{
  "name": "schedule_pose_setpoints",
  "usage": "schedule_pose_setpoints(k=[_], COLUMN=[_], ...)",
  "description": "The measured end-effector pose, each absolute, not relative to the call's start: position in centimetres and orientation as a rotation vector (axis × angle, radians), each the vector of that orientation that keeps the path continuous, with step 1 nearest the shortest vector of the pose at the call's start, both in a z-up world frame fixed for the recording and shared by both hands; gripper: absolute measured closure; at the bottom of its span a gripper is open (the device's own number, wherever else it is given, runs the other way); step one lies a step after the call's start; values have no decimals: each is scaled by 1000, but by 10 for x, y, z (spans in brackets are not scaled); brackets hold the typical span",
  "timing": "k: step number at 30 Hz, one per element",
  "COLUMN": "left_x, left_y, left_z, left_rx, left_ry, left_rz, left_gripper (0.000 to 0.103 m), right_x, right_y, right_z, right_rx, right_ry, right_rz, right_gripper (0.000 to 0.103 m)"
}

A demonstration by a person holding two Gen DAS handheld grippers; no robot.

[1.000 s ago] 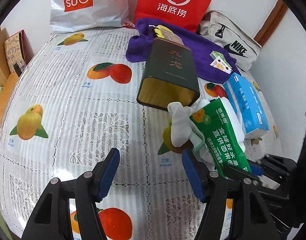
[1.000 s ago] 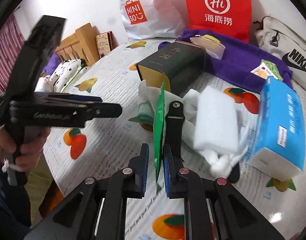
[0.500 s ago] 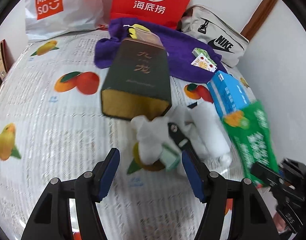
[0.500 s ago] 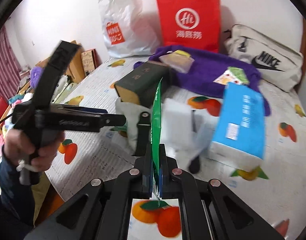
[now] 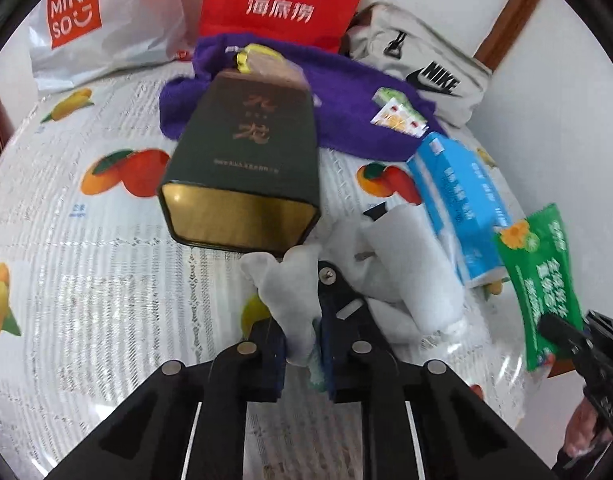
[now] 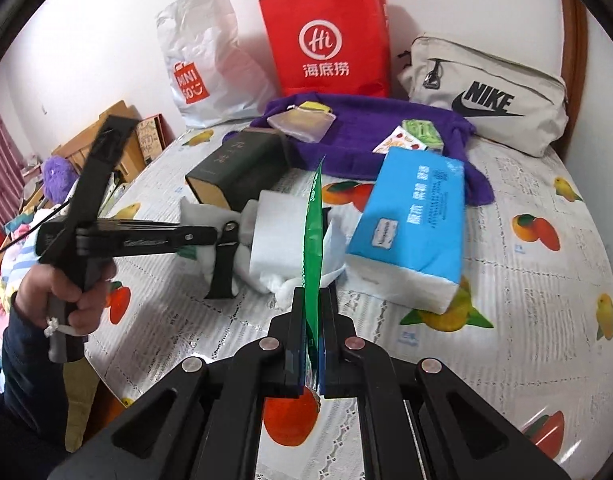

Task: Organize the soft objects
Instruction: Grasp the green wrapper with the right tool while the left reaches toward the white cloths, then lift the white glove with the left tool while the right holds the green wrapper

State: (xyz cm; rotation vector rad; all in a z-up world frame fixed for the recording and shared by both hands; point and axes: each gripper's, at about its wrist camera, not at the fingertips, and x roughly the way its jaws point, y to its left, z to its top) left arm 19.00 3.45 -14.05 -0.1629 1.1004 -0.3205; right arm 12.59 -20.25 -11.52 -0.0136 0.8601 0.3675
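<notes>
1. The left gripper [image 5: 304,344] had its two fingers pinched on a white cloth [image 5: 290,292]; the cloth bunched up between the blue pads and rose above them, just in front of the open gold mouth of the dark green tin [image 5: 246,176], which lay on its side on the fruit-print tablecloth [image 5: 86,264].
2. The right gripper [image 6: 311,344] was clamped on the lower edge of a green packet [image 6: 312,240]; the packet stood edge-on between the fingers, held up off the table; from the left wrist view the same green packet [image 5: 542,280] showed at the right, its printed face turned to the camera.
3. A white foam block [image 6: 278,236] lay beside more crumpled white fabric, between the tin and the blue tissue pack [image 6: 414,232]; the tissue pack rested flat on the tablecloth, near the foam block.
4. A purple towel [image 6: 366,132] was spread behind the tin; on it sat a clear pouch [image 6: 302,120] and a small patterned packet [image 6: 410,140].
5. Along the wall stood a white MINISO bag [image 6: 202,64], a red paper bag [image 6: 326,40] and a beige Nike bag [image 6: 486,96].
6. In the right wrist view the person's left hand [image 6: 62,296] gripped the handle of the left gripper, whose fingers reached into the white cloth.
</notes>
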Motion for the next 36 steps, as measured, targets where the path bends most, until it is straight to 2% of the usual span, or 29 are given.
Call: schedule_pose_setpoints(k=[7, 15, 36], left_x=[166, 161, 186], left_y=[45, 55, 61], left_z=[-88, -53, -17], left_rx=[-145, -149, -183], left_ry=[984, 925, 877], left_rz=[-308, -282, -275], left_gripper=[90, 90, 90], right_x=[120, 117, 161], right_y=[-208, -210, -224], right_z=[-104, -94, -53], right_rx=[-2, 19, 33], right_ry=[837, 821, 782], right_rz=[345, 319, 234], right_gripper=[99, 99, 99])
